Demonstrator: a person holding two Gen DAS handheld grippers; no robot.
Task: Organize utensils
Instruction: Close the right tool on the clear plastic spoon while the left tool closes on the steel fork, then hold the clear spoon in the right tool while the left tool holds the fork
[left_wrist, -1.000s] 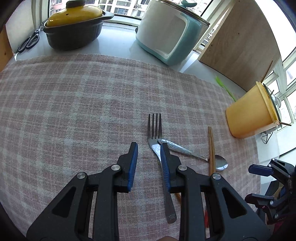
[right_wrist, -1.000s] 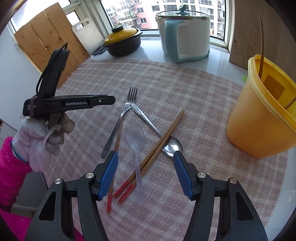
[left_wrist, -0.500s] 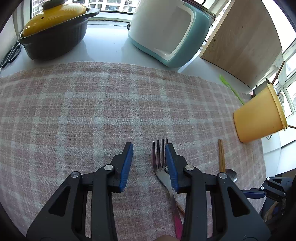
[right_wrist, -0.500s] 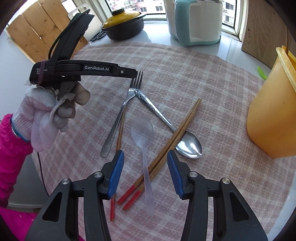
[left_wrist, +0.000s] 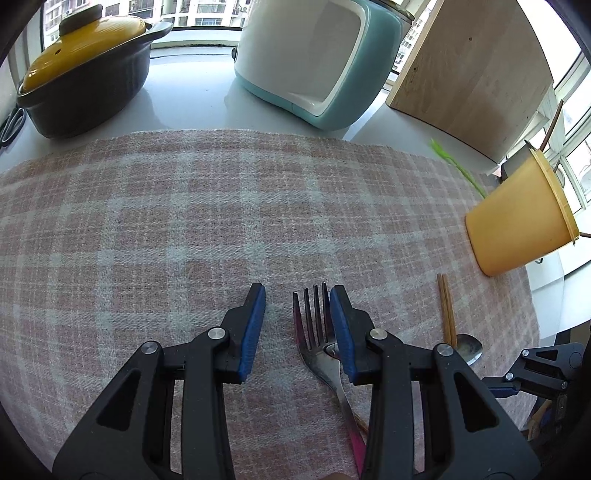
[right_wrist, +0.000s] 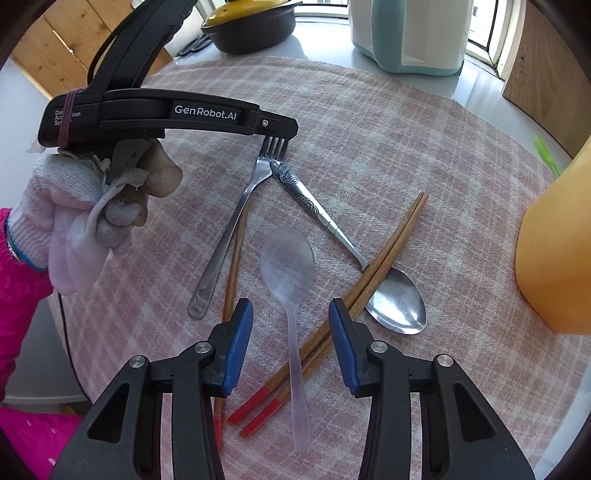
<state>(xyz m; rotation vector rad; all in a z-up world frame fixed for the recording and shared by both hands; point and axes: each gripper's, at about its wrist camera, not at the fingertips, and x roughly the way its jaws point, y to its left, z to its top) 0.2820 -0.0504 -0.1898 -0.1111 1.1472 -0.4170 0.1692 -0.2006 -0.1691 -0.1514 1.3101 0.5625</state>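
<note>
Daylight pours through windows (left_wrist: 207, 14) behind a white counter (left_wrist: 192, 96) covered by a pink plaid cloth (left_wrist: 184, 229). A wooden board (left_wrist: 476, 70) leans at the right; plank panels (right_wrist: 55, 48) stand at the left.

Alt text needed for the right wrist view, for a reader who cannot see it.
The right gripper, fingers open, hangs over a clear plastic spoon lying on a pink checked cloth, with chopsticks, a metal spoon and a fork around it. The left gripper is over the fork's tines.
</note>
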